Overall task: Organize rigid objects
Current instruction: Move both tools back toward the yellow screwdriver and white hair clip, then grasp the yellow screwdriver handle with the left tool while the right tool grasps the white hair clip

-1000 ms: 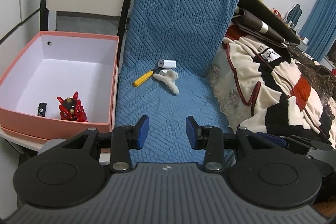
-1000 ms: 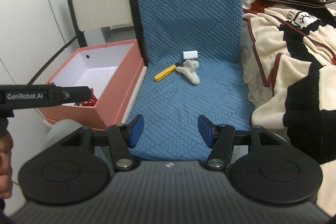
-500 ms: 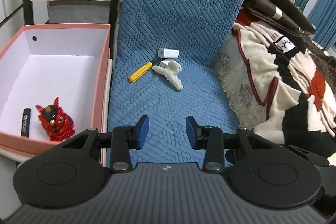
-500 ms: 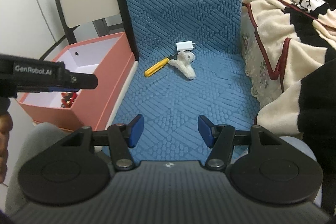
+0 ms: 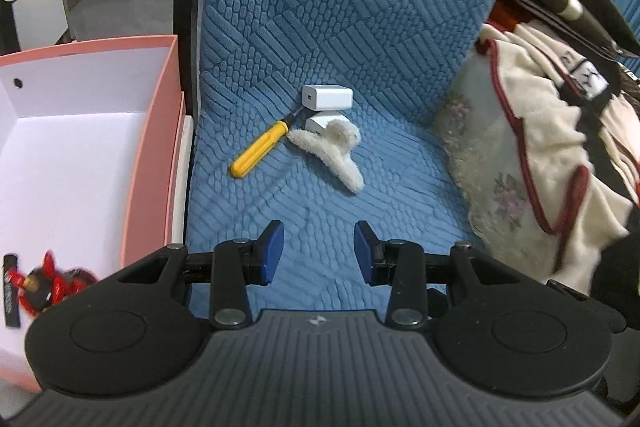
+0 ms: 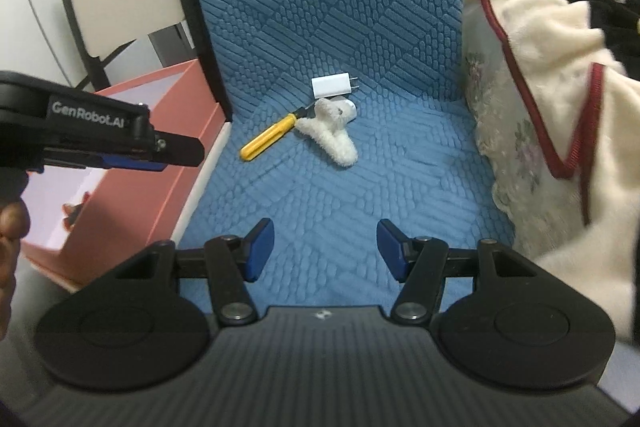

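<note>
On the blue quilted seat (image 5: 320, 195) lie a yellow-handled screwdriver (image 5: 260, 149), a white charger block (image 5: 328, 97), a second white block (image 5: 320, 123) and a fluffy cream hair claw (image 5: 338, 151) that partly covers it. The same pile shows in the right wrist view: screwdriver (image 6: 268, 138), charger (image 6: 332, 86), claw (image 6: 334, 137). My left gripper (image 5: 319, 251) hovers open and empty short of the pile. My right gripper (image 6: 326, 247) is open and empty too, nearer the seat's front. The left gripper's body (image 6: 100, 135) crosses the right view's left side.
A pink box (image 5: 148, 147) with a white inside stands left of the seat and holds a red figurine (image 5: 48, 287) and a small black stick (image 5: 11, 291). A cream, black and red blanket (image 5: 560, 131) is heaped on the right. A person's hand (image 6: 10, 227) holds the left gripper.
Both grippers have come forward and down toward the pile on the seat, which looks larger now. The pink box has slid to the left of the left view. Jaws kept their width.
</note>
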Action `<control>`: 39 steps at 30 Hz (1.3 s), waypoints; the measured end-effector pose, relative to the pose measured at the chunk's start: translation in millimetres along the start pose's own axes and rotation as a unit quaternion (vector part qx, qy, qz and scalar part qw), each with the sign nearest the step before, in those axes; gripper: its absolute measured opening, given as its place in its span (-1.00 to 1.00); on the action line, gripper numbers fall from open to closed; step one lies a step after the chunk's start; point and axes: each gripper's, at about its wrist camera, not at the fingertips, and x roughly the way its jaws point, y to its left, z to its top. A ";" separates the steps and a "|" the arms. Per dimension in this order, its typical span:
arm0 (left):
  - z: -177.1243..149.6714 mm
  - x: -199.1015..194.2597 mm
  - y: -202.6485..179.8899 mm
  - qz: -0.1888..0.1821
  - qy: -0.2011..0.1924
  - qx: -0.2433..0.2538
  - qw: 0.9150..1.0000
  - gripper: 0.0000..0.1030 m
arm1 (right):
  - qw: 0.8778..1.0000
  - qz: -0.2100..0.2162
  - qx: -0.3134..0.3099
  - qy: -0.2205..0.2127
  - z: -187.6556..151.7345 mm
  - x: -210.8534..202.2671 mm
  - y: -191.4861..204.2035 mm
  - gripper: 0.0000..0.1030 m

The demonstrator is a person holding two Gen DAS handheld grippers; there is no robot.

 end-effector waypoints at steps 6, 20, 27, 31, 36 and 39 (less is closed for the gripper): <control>29.8 47.3 17.0 0.002 -0.014 -0.009 1.000 -0.14 | 0.999 0.006 -0.030 0.008 20.2 50.4 -1.1 0.16; 80.1 145.5 39.1 0.032 0.026 0.017 0.999 -0.14 | 0.996 -0.005 -0.081 0.036 57.4 145.9 -4.2 0.16; 83.8 166.9 47.1 0.062 0.033 0.028 0.997 -0.14 | 0.993 -0.009 -0.106 0.043 65.2 168.9 5.8 0.14; 83.1 178.1 53.5 0.073 0.042 0.025 0.996 -0.14 | 0.992 -0.013 -0.122 0.042 68.7 176.8 10.4 -0.01; 79.1 187.8 56.2 0.087 0.044 0.025 0.995 -0.22 | 0.985 -0.035 -0.159 0.052 69.6 181.9 14.3 -0.42; 77.4 187.8 54.1 0.095 0.036 0.036 0.994 -0.27 | 0.989 -0.016 -0.136 0.063 72.2 180.8 8.3 -0.58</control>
